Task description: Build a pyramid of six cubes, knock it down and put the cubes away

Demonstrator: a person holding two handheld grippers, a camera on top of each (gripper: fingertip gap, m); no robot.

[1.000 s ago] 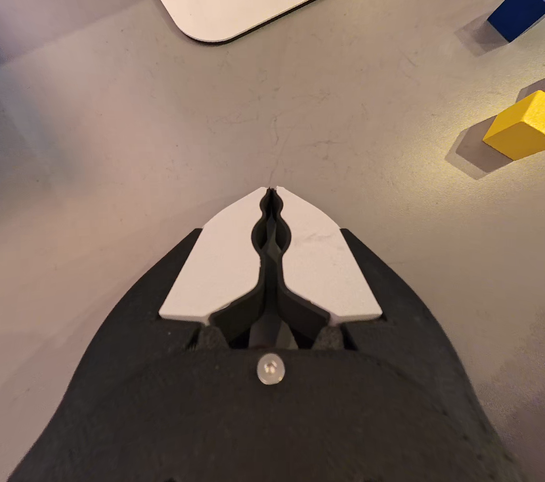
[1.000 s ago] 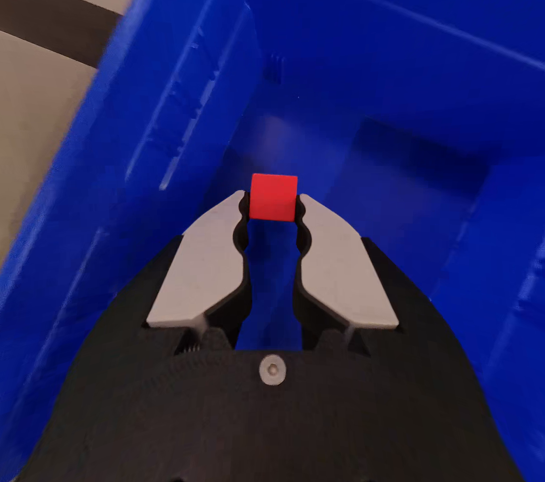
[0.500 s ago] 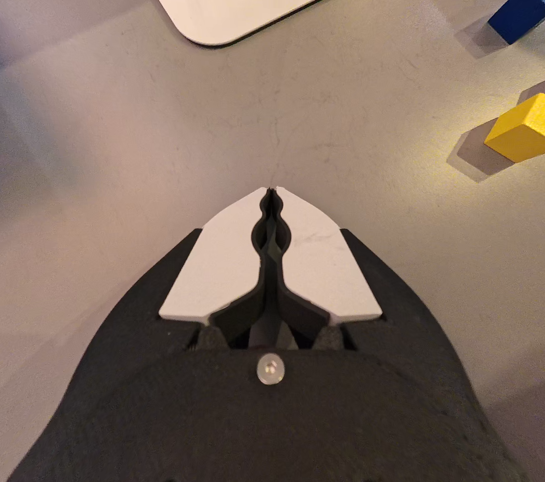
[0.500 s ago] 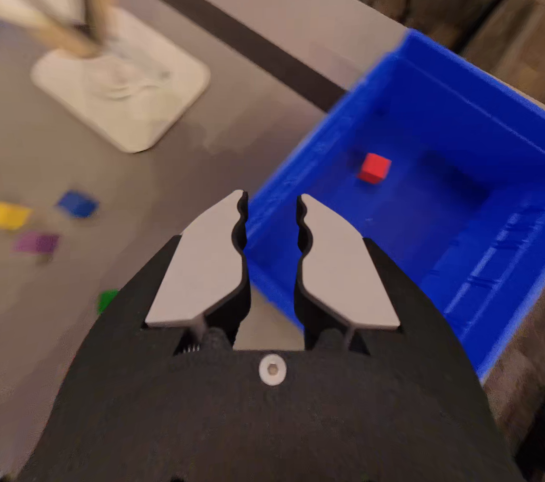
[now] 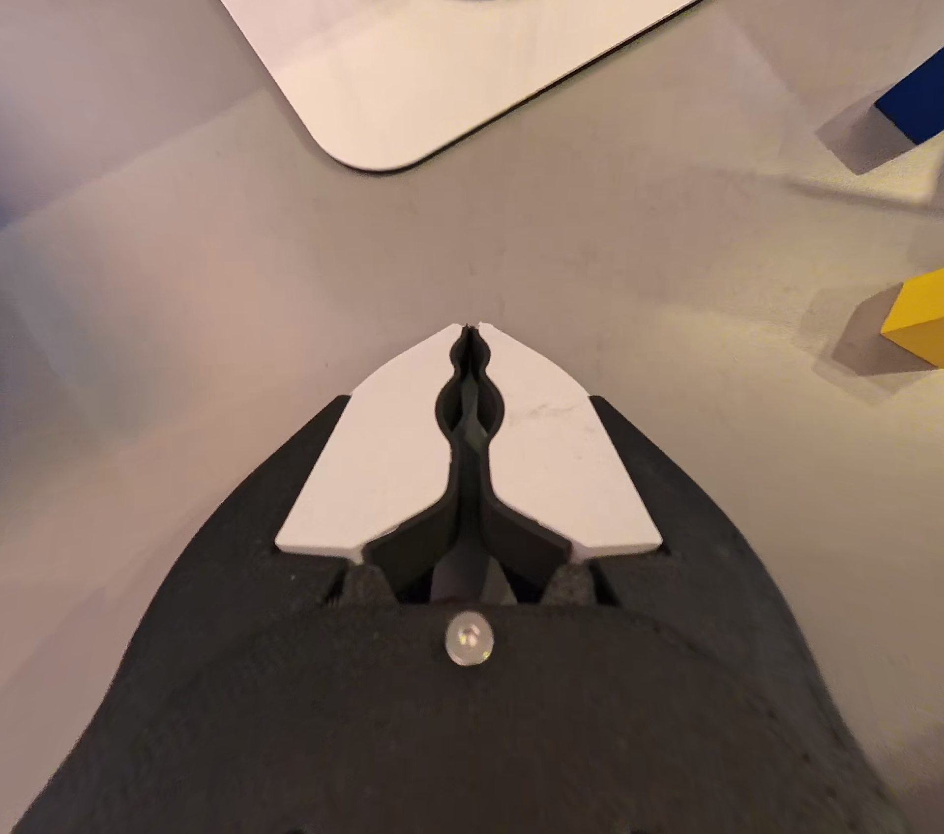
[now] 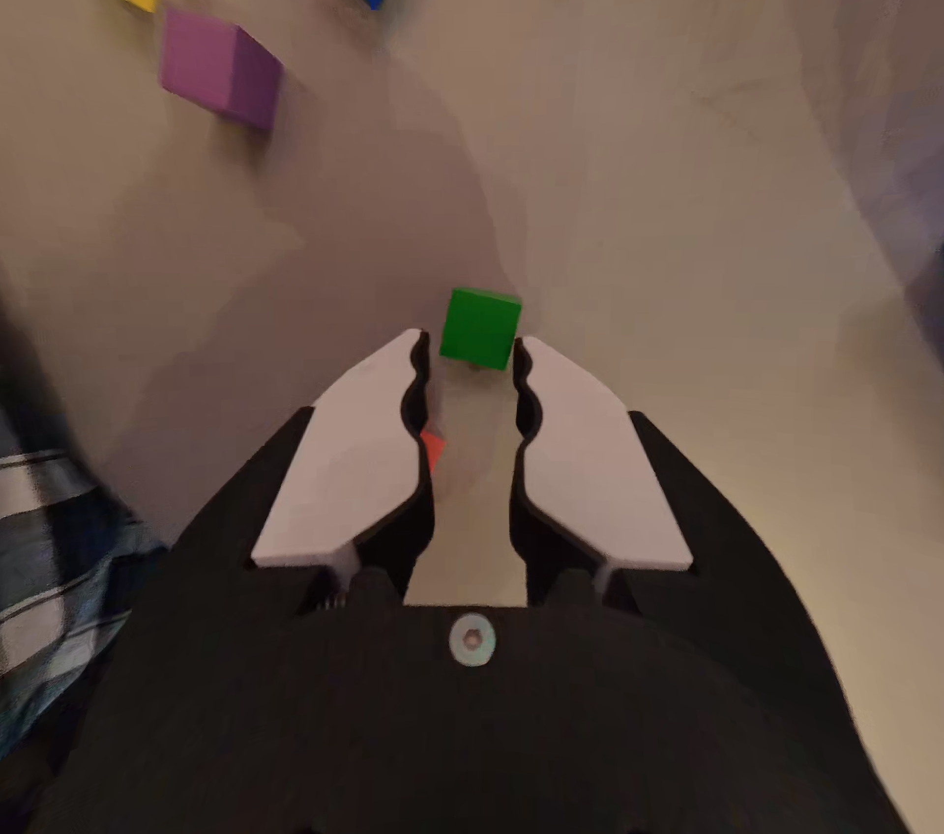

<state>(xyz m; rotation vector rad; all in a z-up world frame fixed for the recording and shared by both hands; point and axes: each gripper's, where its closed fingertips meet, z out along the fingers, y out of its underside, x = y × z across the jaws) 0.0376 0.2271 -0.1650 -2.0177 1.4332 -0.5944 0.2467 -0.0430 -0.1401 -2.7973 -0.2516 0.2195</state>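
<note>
The green cube (image 6: 480, 329) lies just beyond the right claw's (image 6: 467, 342) parted tips, a gap on its left (the left claw (image 5: 472, 327) is together, bare).

Setting reads as an indoor test or demonstration bench, exact kind of room not determinable. Evidence: plain grey tabletop (image 5: 255, 299), a white stand base plate (image 5: 459, 43) resting on it, coloured toy cubes (image 6: 219, 66) scattered loose.
</note>
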